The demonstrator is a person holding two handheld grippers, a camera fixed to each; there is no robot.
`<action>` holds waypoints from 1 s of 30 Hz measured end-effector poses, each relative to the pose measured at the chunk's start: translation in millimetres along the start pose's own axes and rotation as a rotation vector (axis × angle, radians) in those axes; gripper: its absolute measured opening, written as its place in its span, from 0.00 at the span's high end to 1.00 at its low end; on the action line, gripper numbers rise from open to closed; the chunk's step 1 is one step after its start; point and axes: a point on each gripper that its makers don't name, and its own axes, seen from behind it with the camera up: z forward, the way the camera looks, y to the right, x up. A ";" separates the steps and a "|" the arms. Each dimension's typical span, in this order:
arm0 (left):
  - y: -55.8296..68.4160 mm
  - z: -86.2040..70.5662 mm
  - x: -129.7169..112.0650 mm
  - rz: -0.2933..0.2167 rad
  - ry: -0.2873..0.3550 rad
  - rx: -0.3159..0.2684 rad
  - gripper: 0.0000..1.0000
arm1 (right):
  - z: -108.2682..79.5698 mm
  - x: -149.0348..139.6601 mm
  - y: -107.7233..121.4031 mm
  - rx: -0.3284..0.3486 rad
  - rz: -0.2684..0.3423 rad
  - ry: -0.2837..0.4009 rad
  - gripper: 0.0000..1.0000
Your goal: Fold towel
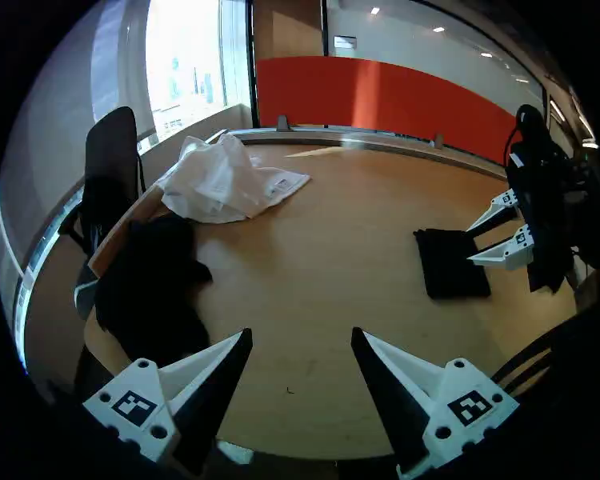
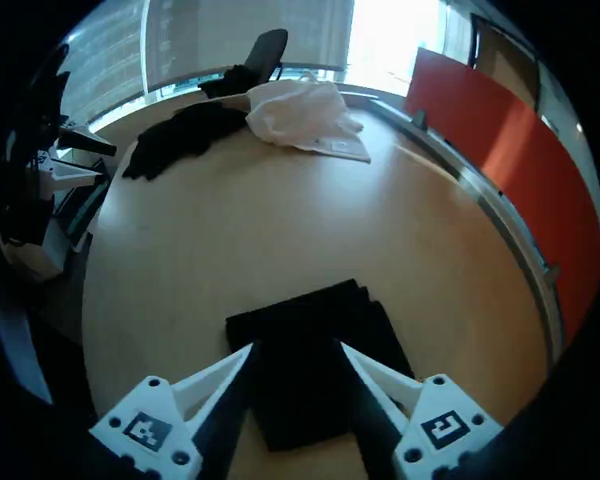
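Left gripper view: my left gripper (image 1: 300,332) gapes over the wooden table (image 1: 324,232), red wall panel (image 1: 380,96) beyond. Right gripper view: my right gripper (image 2: 296,346) parted over the folded black towel (image 2: 308,320).

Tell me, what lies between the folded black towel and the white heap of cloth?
Nothing: the right gripper view shows bare wooden table all the way from the folded black towel to the white heap.

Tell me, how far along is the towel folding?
Done: a folded black towel lies as a neat rectangle on the table. In hand: nothing. The right tongs are open over that towel, and the left tongs are open over bare wood. Left: a crumpled black cloth and a white heap at the far edge look unfolded.
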 end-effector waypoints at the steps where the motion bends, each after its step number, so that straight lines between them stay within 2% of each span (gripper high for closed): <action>1: 0.0 -0.1 0.0 0.000 0.000 0.000 0.08 | 0.0 -0.8 0.1 -0.002 0.005 0.000 0.27; 8: 0.6 -0.5 2.9 0.003 0.003 -0.001 0.08 | -0.4 -12.9 -1.3 -0.023 0.051 -0.002 0.27; 30: 5.5 2.0 10.1 0.023 0.006 -0.015 0.08 | -16.3 -84.5 -14.7 -0.071 0.182 -0.071 0.27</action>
